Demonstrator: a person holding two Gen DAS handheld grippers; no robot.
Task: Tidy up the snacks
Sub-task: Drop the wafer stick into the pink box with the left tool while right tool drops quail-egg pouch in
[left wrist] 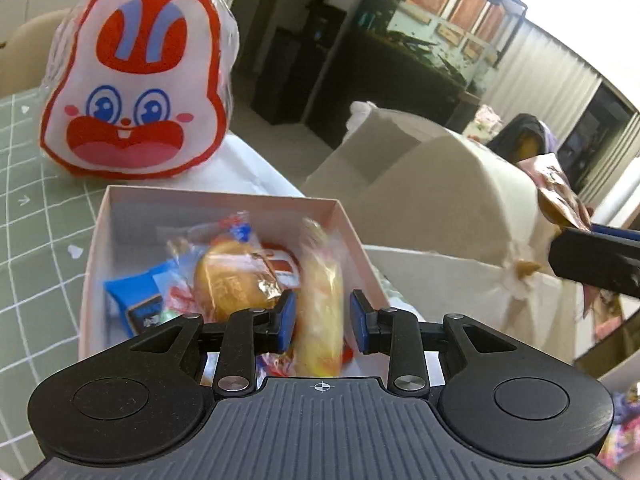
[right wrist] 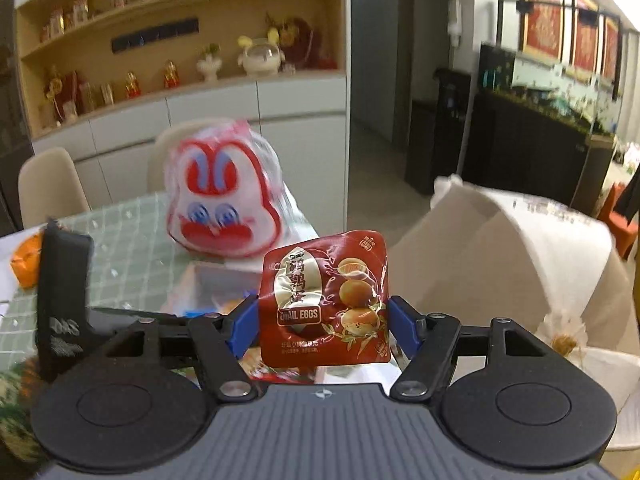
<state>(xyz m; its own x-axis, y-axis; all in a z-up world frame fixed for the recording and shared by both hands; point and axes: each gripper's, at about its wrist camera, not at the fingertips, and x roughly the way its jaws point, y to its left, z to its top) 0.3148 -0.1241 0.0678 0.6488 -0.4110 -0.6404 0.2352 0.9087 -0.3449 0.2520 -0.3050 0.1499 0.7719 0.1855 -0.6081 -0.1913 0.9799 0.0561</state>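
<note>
I am gripping a red foil packet printed "QUAIL EGGS" (right wrist: 325, 300) in my right gripper (right wrist: 323, 322), its blue pads pressing both sides of the packet, holding it upright in the air above the near end of the white cardboard box (left wrist: 120, 216). My left gripper (left wrist: 323, 322) is hanging over that box with its jaws apart; a long yellow wrapped snack (left wrist: 322, 300) is showing between the blue pads, but I cannot tell whether they are touching it or whether it is simply lying in the box below. The box is sitting near the edge of the green gridded table mat (left wrist: 36, 216), holding wrapped snacks including a round golden cake (left wrist: 232, 280). A rabbit-faced red-and-white bag (left wrist: 136, 80) is standing just behind the box.
</note>
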